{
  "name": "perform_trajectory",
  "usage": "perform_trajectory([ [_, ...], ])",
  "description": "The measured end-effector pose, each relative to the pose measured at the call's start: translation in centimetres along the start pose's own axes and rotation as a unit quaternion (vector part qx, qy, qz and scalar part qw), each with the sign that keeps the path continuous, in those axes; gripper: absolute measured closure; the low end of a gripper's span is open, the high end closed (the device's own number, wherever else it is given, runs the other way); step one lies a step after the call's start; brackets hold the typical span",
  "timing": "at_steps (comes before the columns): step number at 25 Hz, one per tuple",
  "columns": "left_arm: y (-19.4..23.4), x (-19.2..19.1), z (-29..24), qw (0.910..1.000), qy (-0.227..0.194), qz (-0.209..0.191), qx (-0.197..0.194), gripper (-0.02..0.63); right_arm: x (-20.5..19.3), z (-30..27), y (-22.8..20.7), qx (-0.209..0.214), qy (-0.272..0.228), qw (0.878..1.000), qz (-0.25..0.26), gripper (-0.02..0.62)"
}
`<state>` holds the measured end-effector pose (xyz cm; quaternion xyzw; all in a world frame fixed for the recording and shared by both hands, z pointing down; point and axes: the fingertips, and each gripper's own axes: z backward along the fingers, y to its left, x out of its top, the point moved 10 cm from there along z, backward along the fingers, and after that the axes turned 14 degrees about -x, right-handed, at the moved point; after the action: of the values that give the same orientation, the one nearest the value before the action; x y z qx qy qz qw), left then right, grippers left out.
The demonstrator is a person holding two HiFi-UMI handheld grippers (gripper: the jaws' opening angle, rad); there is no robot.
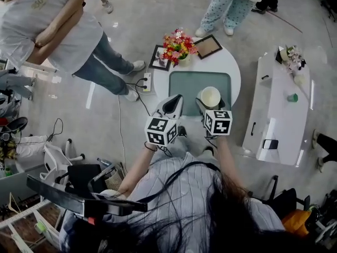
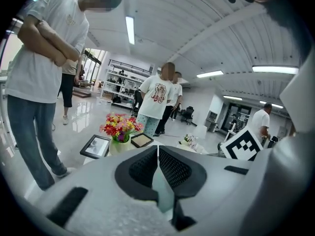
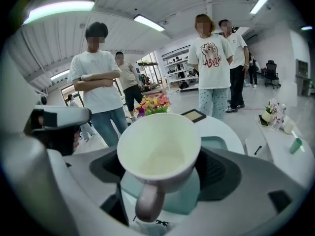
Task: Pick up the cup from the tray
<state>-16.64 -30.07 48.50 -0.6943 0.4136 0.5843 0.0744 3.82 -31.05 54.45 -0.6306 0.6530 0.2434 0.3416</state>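
The step in hand looks like the lift itself: the cup [image 1: 210, 96] sits between the jaws of the right hand-held gripper [image 1: 210, 104], over the lower right part of the tray [image 1: 187, 86], near the middle of the head view. To do it well, I would raise the cup straight up with an even squeeze. The cup should be held level, since the rounded wall could slip or swing on its handle if the grip loosens. The rise should stay well short of the flowers [image 1: 178, 45] and the picture frames [image 1: 209, 45] at the upper edge of the round bench [image 1: 235, 75]. Whether the cup's base is already off the tray I cannot tell. In the right gripper view the jaws stand wide and are closed on the cup [image 3: 160, 146]. One dark pad is on each side of the wall, the handle points to the lower edge of the frame, and the empty inside faces the camera. The left hand-held gripper [image 1: 174, 102] hangs at the tray's lower left corner. In its own view its pads [image 2: 172, 168] meet with nothing between them, so the left hand-held gripper [image 2: 157, 167] is closed and empty.
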Motion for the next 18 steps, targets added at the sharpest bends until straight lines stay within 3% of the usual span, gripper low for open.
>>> perform_trajectory([
  [8, -4.1, -0.4, -1.0, 0.9997, -0.022, 0.005, 0.008, 0.591, 1.1, 5.7, -2.6, 0.029, -0.002, 1.0, 0.011, 0.193],
  [18, -12.1, -2.7, -0.1, 0.9962, -0.068, 0.023, 0.049, 0.591, -0.9, 12.5, -6.3, 0.076, -0.01, 0.997, 0.031, 0.193],
])
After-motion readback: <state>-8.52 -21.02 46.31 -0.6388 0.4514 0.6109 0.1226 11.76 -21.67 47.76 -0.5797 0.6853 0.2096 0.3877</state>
